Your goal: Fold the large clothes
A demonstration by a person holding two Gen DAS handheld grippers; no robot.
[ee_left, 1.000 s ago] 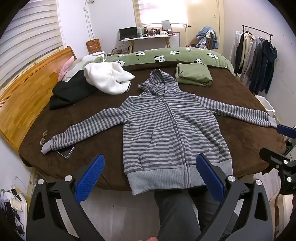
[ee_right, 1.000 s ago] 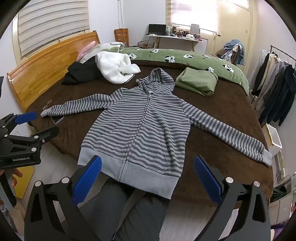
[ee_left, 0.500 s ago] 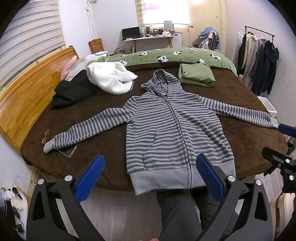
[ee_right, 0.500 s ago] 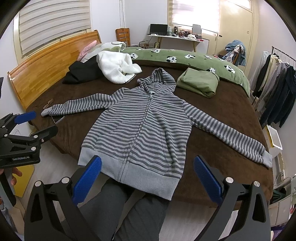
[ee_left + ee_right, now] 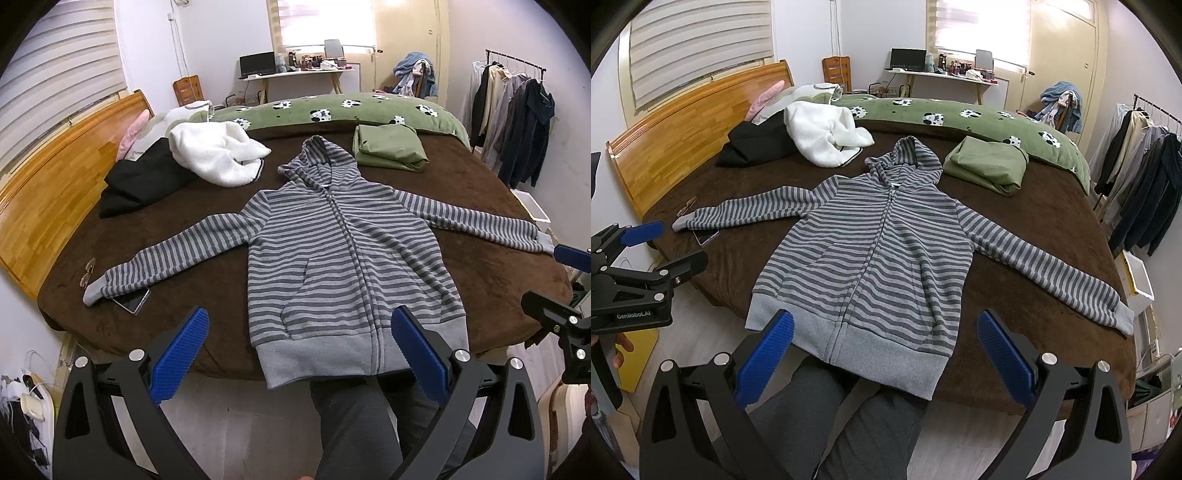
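A grey striped zip hoodie (image 5: 343,254) lies flat and face up on the brown bed (image 5: 184,206), sleeves spread, hood toward the far side, hem at the near edge. It also shows in the right wrist view (image 5: 871,254). My left gripper (image 5: 299,354) is open and empty, held above the floor just short of the hem. My right gripper (image 5: 884,356) is open and empty, also before the hem. Each gripper shows at the edge of the other's view.
A phone (image 5: 132,300) and glasses (image 5: 88,272) lie by the left cuff. A white fleece (image 5: 218,155), a black garment (image 5: 144,184) and a folded green garment (image 5: 388,151) lie on the bed's far part. A clothes rack (image 5: 517,122) stands at right. My legs (image 5: 362,424) are below.
Both grippers have drifted slightly, so the hoodie sits a little lower and further right in the left wrist view. Nothing was taken hold of.
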